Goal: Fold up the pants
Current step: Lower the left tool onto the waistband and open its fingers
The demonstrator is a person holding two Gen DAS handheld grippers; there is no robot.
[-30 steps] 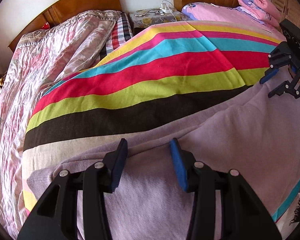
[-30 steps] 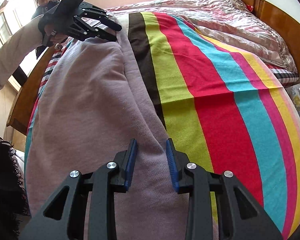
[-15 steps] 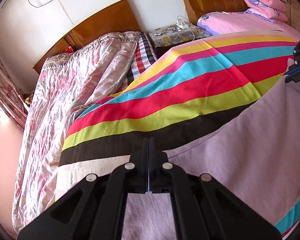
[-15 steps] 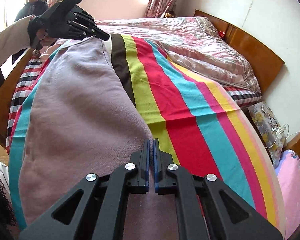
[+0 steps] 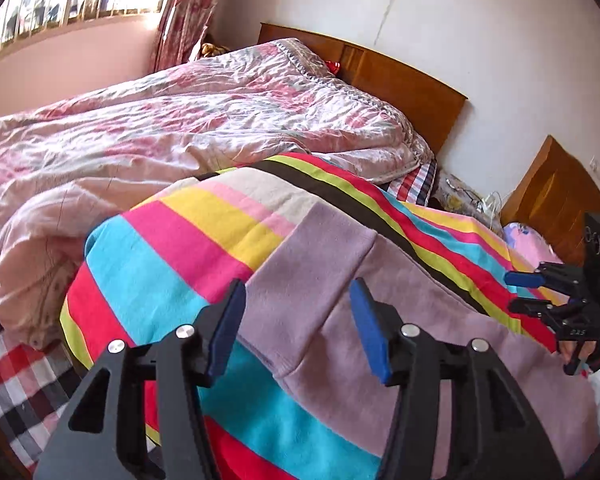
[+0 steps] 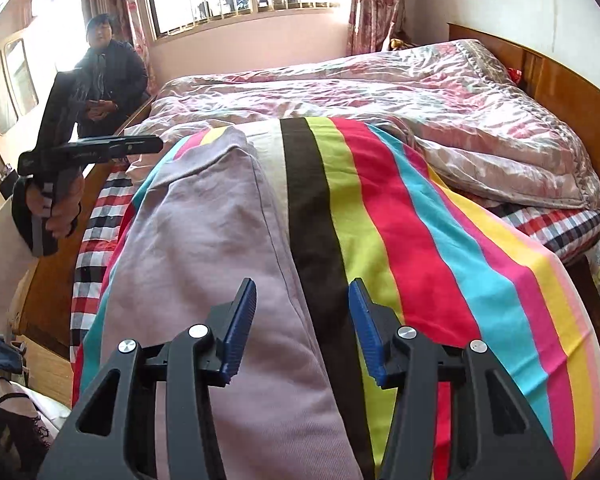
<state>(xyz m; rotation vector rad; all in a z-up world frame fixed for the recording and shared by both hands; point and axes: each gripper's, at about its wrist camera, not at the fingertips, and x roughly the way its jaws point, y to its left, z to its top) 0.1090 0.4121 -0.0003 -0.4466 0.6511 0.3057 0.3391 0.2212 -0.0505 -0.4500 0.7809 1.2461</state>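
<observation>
Lilac pants (image 6: 204, 240) lie lengthwise on the striped blanket (image 6: 420, 240). Left gripper (image 5: 298, 324) spread wide over the hem end, holding nothing — right gripper (image 6: 302, 326) likewise wide, empty, above the pants' inner edge.

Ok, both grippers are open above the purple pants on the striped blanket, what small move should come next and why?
Probably lower the left gripper onto the hem end of the pants and close on it. Both it and the right gripper are open and hold nothing, and the pants lie in one long strip on the striped blanket, so another fold across the length looks due.
</observation>
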